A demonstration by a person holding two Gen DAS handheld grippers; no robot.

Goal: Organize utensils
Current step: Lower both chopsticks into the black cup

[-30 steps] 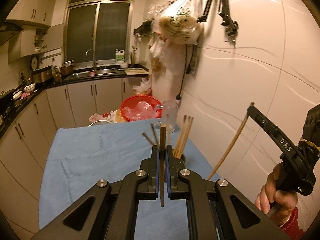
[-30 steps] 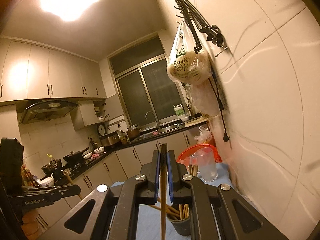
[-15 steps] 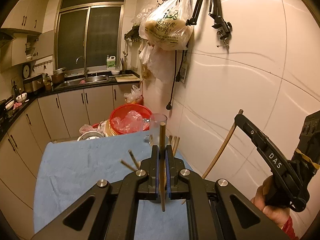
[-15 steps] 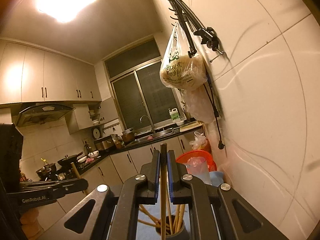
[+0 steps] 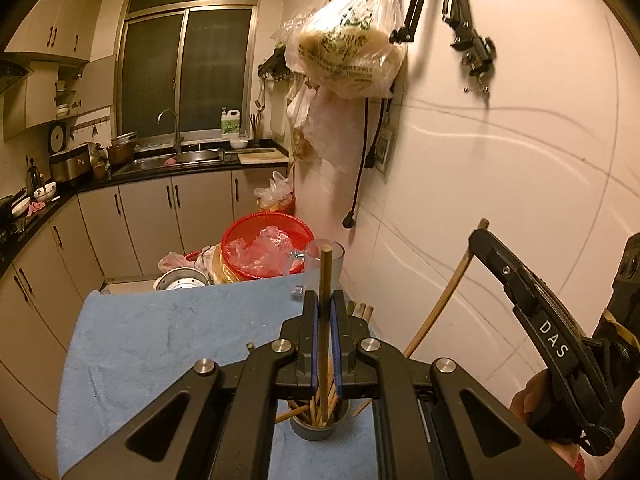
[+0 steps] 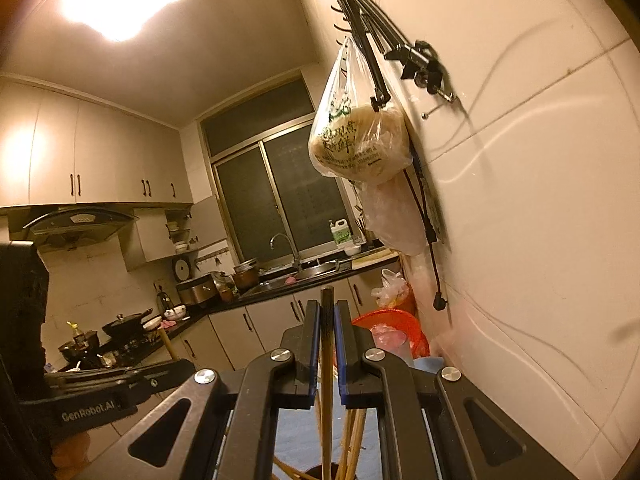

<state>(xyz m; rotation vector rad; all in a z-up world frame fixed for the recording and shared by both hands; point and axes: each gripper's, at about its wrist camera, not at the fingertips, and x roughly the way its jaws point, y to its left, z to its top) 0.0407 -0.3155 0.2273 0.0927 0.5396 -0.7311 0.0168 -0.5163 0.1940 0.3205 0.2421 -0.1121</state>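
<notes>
Both of my hands have carried forward, so my left gripper [image 5: 325, 322] and right gripper [image 6: 327, 332], each clenched on one chopstick [image 5: 324, 320], now hang over the holder [image 5: 318, 428] on the table [image 5: 160, 340], ready for lowering in.

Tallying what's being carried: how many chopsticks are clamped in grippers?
2: one chopstick upright in the left gripper, another chopstick in the right gripper; both above the cup.

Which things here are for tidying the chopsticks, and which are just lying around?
For the job: left gripper and its chopstick; right gripper and its chopstick; grey cup of chopsticks.

Lying about: red basket, hanging bag, clear jug.
</notes>
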